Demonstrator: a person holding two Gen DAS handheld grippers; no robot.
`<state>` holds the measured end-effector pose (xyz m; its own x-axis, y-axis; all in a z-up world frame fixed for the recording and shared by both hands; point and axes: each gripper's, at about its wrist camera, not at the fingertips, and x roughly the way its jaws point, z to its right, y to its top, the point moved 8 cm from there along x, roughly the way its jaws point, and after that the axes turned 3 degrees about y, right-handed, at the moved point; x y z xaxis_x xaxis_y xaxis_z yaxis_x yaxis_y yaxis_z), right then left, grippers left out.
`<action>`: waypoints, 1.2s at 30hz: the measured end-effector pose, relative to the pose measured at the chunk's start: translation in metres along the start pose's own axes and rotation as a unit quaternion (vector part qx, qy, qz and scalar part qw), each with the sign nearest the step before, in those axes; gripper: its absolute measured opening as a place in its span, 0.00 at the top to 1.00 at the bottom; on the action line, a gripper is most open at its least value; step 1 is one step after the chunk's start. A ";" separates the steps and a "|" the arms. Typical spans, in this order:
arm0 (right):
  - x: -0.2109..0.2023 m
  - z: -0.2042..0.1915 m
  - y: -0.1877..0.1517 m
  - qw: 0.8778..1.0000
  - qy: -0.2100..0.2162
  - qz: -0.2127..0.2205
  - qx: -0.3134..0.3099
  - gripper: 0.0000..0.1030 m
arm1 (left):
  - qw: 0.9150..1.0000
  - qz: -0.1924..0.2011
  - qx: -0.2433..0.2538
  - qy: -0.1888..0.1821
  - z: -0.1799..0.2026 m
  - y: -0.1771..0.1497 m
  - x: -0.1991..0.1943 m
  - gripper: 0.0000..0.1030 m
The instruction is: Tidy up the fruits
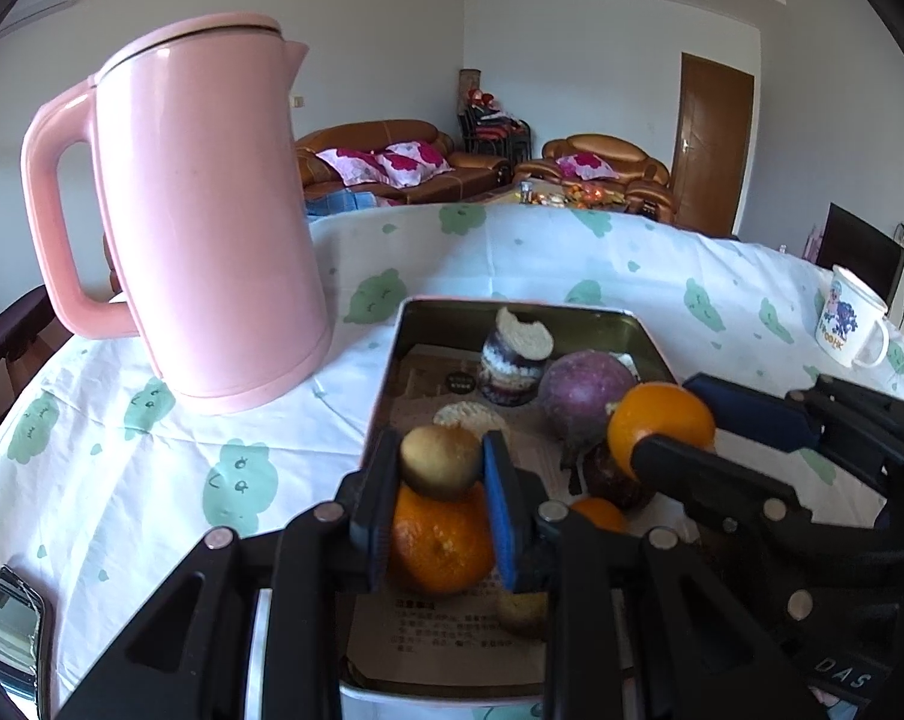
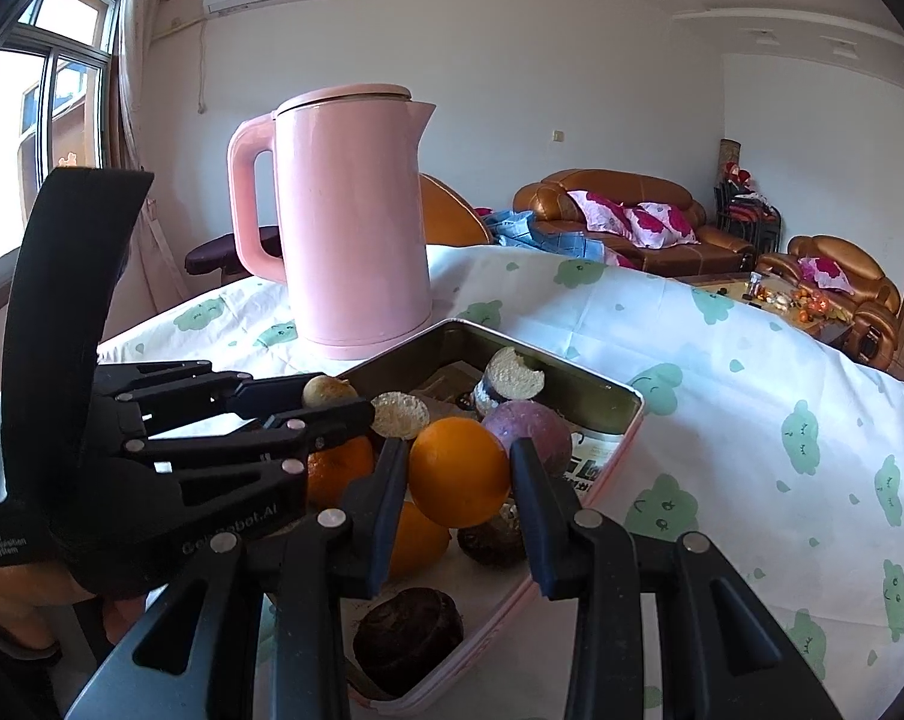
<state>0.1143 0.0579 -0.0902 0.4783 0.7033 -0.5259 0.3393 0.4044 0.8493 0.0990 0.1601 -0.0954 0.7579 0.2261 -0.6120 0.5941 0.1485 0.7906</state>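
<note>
Above the tin tray (image 1: 392, 360), the left gripper (image 1: 440, 462) jaws clamp a brown fruit (image 1: 440, 459); the right gripper (image 2: 459, 474) jaws clamp an orange (image 2: 457, 471). Each should lower gently before releasing.

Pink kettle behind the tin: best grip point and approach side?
Take the pink kettle by its handle, coming from the window side. The body looks too wide for the jaws; the loop handle juts out clear of the tin, with an open gap behind it.

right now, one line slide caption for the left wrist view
Left gripper clamps a small brown fruit over the metal tray; right gripper holds an orange.
</note>
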 end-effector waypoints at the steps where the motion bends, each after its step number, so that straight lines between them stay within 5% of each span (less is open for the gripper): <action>1: 0.000 -0.001 -0.001 1.000 0.002 -0.002 -0.001 0.64 | 1.000 -0.002 -0.001 -0.003 0.000 -0.001 0.000 0.73; 9: -0.003 -0.006 -0.001 1.000 0.002 0.004 -0.012 0.57 | 1.000 0.009 -0.007 -0.001 -0.002 -0.001 -0.007 0.59; 12: -0.007 -0.001 -0.001 1.000 0.004 0.013 0.000 0.48 | 1.000 0.013 -0.019 -0.012 -0.004 0.000 -0.011 0.50; 14: -0.012 0.002 0.001 1.000 0.001 0.025 0.007 0.46 | 0.999 0.025 -0.023 -0.002 -0.007 0.002 -0.015 0.30; 23: -0.034 0.026 0.003 0.996 -0.067 0.059 0.024 0.44 | 0.995 0.097 -0.016 0.020 -0.007 0.014 -0.041 0.07; 36: -0.048 0.053 0.005 0.989 -0.115 0.078 0.051 0.41 | 0.993 0.103 -0.045 0.022 -0.017 0.013 -0.040 0.03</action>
<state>0.1360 -0.0049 -0.0627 0.6985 0.5964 -0.3955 0.3216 0.2322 0.9180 0.0722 0.1693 -0.0601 0.8474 0.3012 -0.4373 0.4002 0.1790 0.8988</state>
